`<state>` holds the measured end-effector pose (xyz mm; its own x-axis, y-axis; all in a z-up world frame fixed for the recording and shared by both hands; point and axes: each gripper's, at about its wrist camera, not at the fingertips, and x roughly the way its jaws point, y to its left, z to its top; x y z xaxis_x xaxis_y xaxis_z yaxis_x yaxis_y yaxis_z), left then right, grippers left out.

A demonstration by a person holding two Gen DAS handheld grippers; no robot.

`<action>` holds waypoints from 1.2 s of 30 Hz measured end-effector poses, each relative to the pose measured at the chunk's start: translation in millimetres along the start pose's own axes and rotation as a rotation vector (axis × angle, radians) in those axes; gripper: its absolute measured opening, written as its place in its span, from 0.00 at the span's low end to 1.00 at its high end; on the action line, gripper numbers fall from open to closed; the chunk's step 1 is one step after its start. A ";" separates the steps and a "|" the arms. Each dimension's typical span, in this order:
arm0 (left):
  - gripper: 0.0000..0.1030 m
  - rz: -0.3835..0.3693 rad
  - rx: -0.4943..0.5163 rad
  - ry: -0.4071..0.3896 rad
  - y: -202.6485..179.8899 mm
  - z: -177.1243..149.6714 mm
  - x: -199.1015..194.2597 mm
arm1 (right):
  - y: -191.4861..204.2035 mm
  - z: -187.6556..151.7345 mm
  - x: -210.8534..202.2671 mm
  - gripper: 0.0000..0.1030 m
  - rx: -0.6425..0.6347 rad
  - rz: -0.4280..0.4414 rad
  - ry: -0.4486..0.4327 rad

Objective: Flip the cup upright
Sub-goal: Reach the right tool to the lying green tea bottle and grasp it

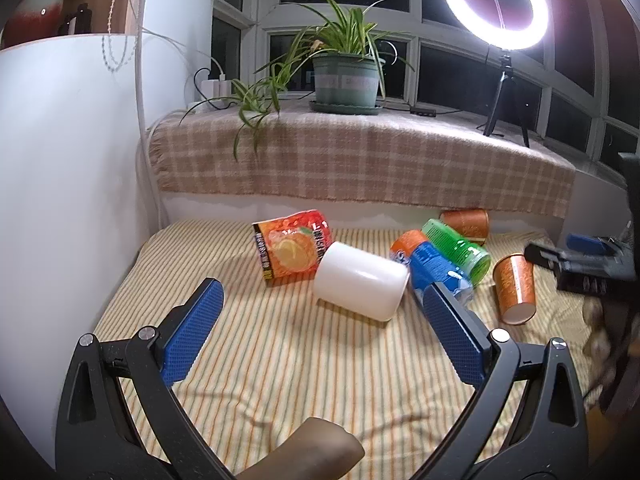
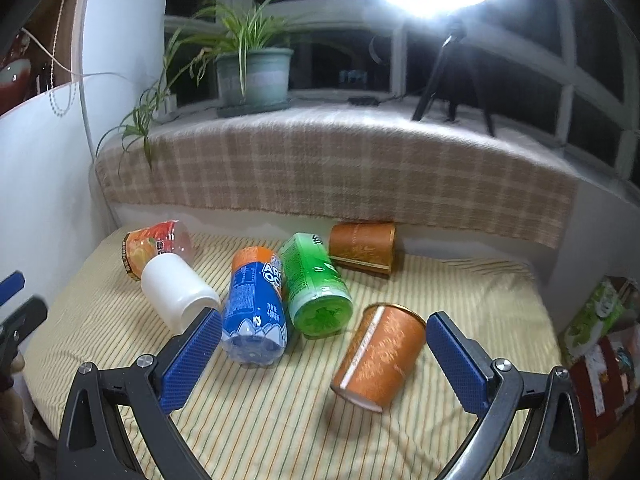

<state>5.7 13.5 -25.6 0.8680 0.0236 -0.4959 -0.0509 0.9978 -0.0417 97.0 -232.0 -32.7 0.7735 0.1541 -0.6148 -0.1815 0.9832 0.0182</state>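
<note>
Several cups and bottles lie tipped on a striped cloth (image 1: 280,360). A white cup (image 1: 360,282) (image 2: 176,290) lies on its side just ahead of my left gripper (image 1: 322,300), which is open with nothing between its blue pads. An orange paper cup (image 2: 378,354) (image 1: 515,288) lies on its side between the fingers of my right gripper (image 2: 324,328), which is also open. A second orange paper cup (image 2: 362,246) (image 1: 466,222) lies at the back by the ledge. The right gripper (image 1: 576,264) shows at the right edge of the left wrist view.
An orange-label cup (image 1: 294,246), a blue bottle (image 2: 254,306) and a green bottle (image 2: 316,284) lie on their sides among the cups. A plaid-covered ledge (image 1: 360,160) carries a potted plant (image 1: 346,76) and a ring light (image 1: 496,4). A white wall (image 1: 60,180) stands left. Boxes (image 2: 600,344) sit right.
</note>
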 end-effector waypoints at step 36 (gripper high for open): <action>0.99 0.036 -0.024 0.076 30.7 -8.0 6.2 | -20.6 43.5 193.7 0.63 0.090 0.250 0.521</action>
<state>5.6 43.8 -36.9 0.8254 0.0542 -0.5620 -0.0946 0.9946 -0.0431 277.0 -218.1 -117.9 0.3091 0.3364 -0.8895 -0.2502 0.9312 0.2652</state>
